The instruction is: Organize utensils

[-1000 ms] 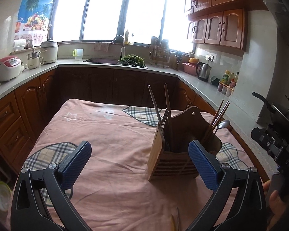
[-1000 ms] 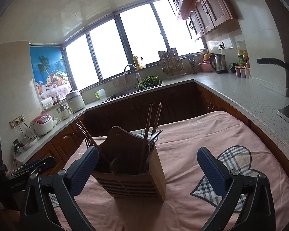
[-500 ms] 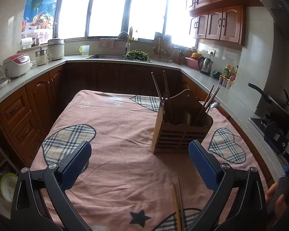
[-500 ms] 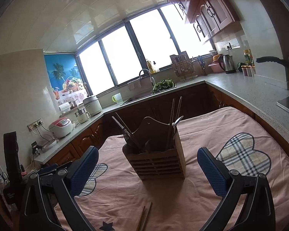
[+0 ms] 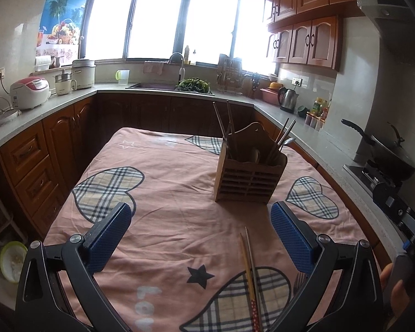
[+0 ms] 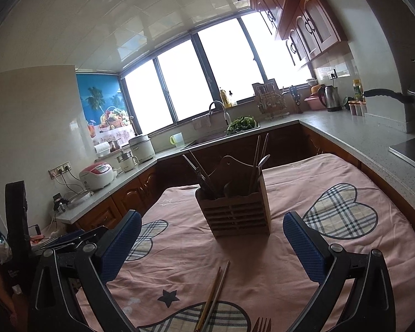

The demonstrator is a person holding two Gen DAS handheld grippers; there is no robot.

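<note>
Holding both tools above the near edge of the table, I see that each one is wide apart and carries nothing. The left gripper (image 5: 200, 225) has its blue pads spread, and the loose chopsticks (image 5: 250, 274) lie on the cloth just inside its right pad. The right gripper (image 6: 211, 235) is spread in the same way, and the same pair of chopsticks (image 6: 213, 296) lies below and between its fingers. A fork (image 6: 261, 326) shows its tines at the bottom edge of the right view, just beside the chopsticks.

I judge that we are between two picks: some utensils already stand in the wooden holder (image 5: 249, 177), which is well apart from the loose ones, toward the middle of the table. The next move, I think, is to lower one gripper over the chopsticks and close on both sticks together. They are thin and flat on soft cloth, so the pads must come very low, and the folds may catch a finger.

The pink tablecloth (image 5: 166, 193) with plaid hearts is wrinkled. Around the table runs a grey counter (image 5: 41, 110) with a rice cooker (image 5: 29, 95), a sink under bright windows, a kettle (image 5: 287, 99), and a wok (image 5: 393, 155) on the stove at the right.
</note>
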